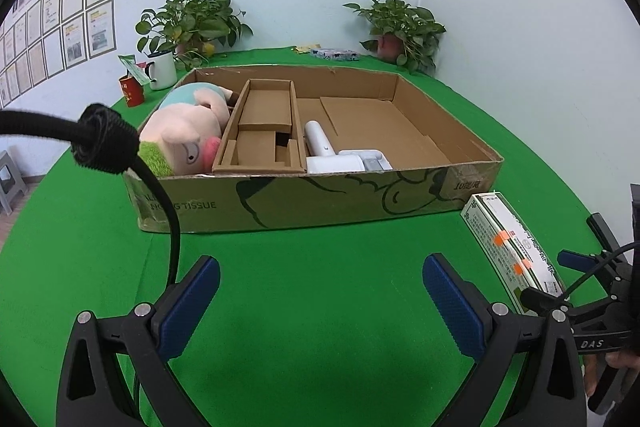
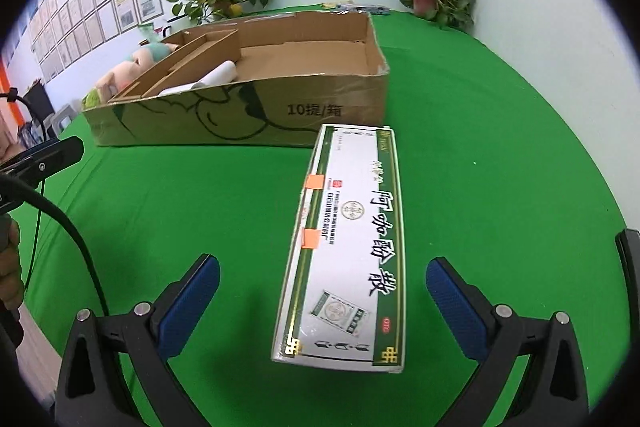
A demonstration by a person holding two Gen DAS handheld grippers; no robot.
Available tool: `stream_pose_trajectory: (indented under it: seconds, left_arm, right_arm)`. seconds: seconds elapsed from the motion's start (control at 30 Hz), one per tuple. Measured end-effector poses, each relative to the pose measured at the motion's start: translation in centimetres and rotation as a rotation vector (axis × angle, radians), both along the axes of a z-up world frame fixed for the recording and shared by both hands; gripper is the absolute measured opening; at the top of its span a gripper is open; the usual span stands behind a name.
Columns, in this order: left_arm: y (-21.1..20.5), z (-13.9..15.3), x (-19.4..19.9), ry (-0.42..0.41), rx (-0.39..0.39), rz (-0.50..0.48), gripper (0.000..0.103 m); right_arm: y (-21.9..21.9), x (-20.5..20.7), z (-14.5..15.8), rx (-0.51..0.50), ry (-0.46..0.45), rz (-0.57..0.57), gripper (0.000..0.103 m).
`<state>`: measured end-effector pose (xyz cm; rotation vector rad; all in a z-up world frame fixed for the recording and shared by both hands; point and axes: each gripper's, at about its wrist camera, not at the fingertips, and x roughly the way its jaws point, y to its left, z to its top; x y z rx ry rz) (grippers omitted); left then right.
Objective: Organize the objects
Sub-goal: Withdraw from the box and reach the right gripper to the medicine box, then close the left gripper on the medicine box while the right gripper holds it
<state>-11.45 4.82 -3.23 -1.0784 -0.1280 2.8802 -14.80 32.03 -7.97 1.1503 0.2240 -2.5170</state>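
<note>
A long white-and-green medicine box (image 2: pixel 348 239) with two orange tape tabs lies flat on the green table, in front of the cardboard tray's right end; it also shows in the left wrist view (image 1: pixel 512 247). My right gripper (image 2: pixel 322 301) is open, its blue pads on either side of the box's near end, not touching it. My left gripper (image 1: pixel 320 301) is open and empty over bare green cloth in front of the tray. The cardboard tray (image 1: pixel 320 201) holds a pink plush toy (image 1: pixel 180 131), a cardboard insert (image 1: pixel 260 131) and a white appliance (image 1: pixel 340 155).
Two potted plants (image 1: pixel 192 23) (image 1: pixel 400 27) stand at the table's back edge. A white mug (image 1: pixel 162 69) and a red cup (image 1: pixel 131 91) sit behind the tray's left end. A black cable (image 1: pixel 172 227) hangs before the left camera. Walls close the back and right.
</note>
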Motion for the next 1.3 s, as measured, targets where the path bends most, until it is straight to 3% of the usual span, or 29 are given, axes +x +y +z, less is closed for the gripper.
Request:
stream_pose_trajectory:
  seconds: [0.03,0.1,0.13,0.37,0.53,0.63,0.67,0.7,0.73,0.83,0.97,1.03,1.3]
  left_arm:
    - [-0.2,-0.1,0.0,-0.003,0.007,0.003,0.102]
    - [-0.8,-0.3,0.1,-0.012,0.027,0.012,0.102]
    - [-1.1,-0.4,0.1,-0.016,0.032,0.015,0.102]
    - [-2.6,-0.6,0.4,-0.038,0.075,0.021,0.101]
    - [-4.6,-1.7,-0.8,-0.131,0.312,-0.041,0.1]
    - [-5.1,-2.9,-1.9,-0.177,0.41,-0.077,0.1]
    - [-5.2,-3.4,-2.2,-0.192,0.428,-0.09,0.1]
    - [-5.3,-4.0,-2.6,-0.212,0.459,-0.109,0.097]
    - [-5.4,-4.5,-3.0,-0.233,0.494,-0.13,0.096]
    - [-5.0,-6.1,-4.1,-0.303,0.606,-0.197,0.094]
    - [-3.8,-7.1,-4.8,-0.338,0.659,-0.254,0.083]
    - [-3.2,-7.5,-5.1,-0.355,0.686,-0.285,0.074]
    - [-2.8,-8.8,-5.9,-0.387,0.728,-0.302,0.061]
  right_arm:
    - [0.0,-0.1,-0.2,0.001,-0.01,0.0,0.094]
    - [0.1,-0.6,-0.7,0.018,-0.037,-0.01,0.071]
    - [0.1,-0.7,-1.0,0.029,-0.046,-0.016,0.065]
    - [-1.7,0.5,-0.2,-0.051,-0.049,0.074,0.063]
    - [-5.4,2.1,0.7,-0.115,-0.052,0.18,0.064]
    - [-7.7,3.2,0.7,-0.128,-0.06,0.251,0.064]
    - [-8.4,3.5,0.6,-0.122,-0.06,0.274,0.068]
    - [-9.0,3.9,0.4,-0.104,-0.053,0.291,0.082]
    - [-9.4,4.3,0.2,-0.093,-0.046,0.296,0.088]
    - [-9.7,5.2,-0.1,-0.105,-0.043,0.321,0.09]
    - [-10.0,5.6,-0.1,-0.092,-0.01,0.326,0.102]
    - [-10.3,5.4,-0.1,-0.076,-0.003,0.326,0.102]
    - [-10.8,4.4,-0.2,-0.055,0.0,0.31,0.102]
